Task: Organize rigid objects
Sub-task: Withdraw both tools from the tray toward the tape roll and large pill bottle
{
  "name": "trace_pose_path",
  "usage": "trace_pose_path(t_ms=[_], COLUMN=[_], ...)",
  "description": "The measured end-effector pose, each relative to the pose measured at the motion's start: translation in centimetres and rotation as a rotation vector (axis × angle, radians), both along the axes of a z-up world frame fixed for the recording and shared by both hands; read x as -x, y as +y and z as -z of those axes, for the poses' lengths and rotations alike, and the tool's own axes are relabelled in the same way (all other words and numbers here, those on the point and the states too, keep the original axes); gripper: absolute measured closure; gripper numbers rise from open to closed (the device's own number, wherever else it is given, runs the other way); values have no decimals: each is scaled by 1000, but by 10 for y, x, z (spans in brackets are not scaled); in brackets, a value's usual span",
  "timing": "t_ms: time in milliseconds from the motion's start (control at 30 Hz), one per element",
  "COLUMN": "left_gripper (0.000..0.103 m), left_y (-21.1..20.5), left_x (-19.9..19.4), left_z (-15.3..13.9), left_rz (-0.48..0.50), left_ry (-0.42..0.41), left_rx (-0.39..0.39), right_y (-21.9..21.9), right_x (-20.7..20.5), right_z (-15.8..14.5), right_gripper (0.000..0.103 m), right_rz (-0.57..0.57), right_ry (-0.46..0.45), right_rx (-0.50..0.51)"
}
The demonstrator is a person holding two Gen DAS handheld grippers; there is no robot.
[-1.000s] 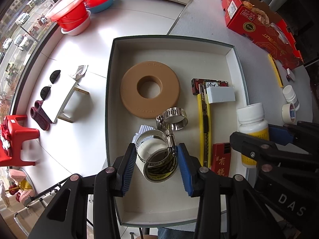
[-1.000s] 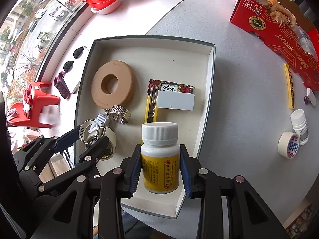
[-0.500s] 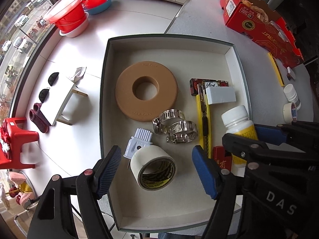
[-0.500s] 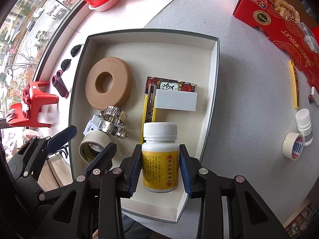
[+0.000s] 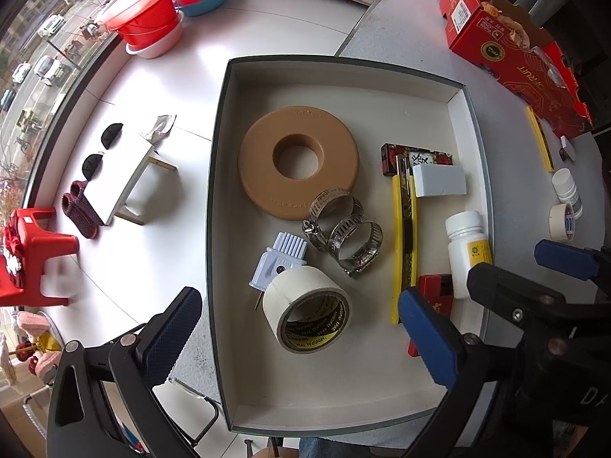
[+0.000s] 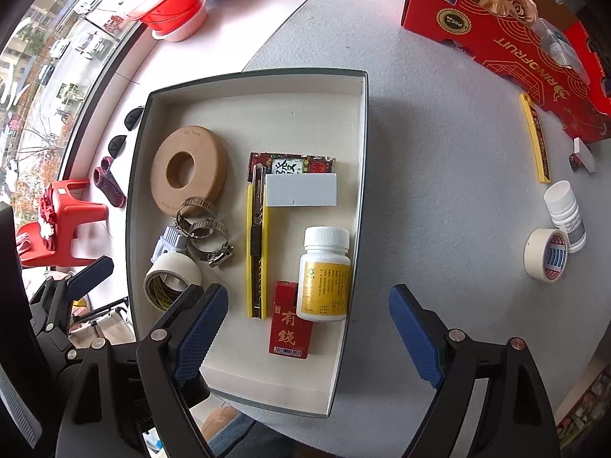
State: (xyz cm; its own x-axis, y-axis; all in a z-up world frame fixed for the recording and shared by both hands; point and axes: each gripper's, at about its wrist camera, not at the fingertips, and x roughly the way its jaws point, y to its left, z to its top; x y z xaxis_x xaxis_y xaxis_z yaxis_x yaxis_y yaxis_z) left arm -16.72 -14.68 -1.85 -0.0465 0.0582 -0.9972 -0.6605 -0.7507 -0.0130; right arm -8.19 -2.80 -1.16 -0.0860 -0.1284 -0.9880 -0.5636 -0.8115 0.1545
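The tray [image 6: 345,347] is seen on a grey table [image 6: 439,191] beside a window, above a white floor. In it, the bottle [image 6: 324,278] is stood upright at the right wall, directly ahead of the right gripper [image 6: 309,332], whose jaws are opening with nothing pinched. The tape roll [image 5: 309,313] is laid on its side ahead of the left gripper [image 5: 298,339], likewise opening and empty. A second roll [image 6: 544,253] and small bottle [image 6: 565,210] are left outside, nearer the right hand.

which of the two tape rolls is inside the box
The cream tape roll with the black-and-yellow core, by the hose clamps. The other roll sits on the table outside.
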Motion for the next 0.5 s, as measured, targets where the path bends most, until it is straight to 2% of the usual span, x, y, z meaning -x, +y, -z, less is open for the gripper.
trace_pose_path(t_ms=[500], left_gripper=[0], left_y=[11], left_x=[-20], left_z=[-12], left_rz=[77], left_ry=[34], left_rx=[26], right_y=[11], right_x=[-45], right_z=[-12], right_gripper=[16], right_rz=[101], right_ry=[12], right_rx=[33])
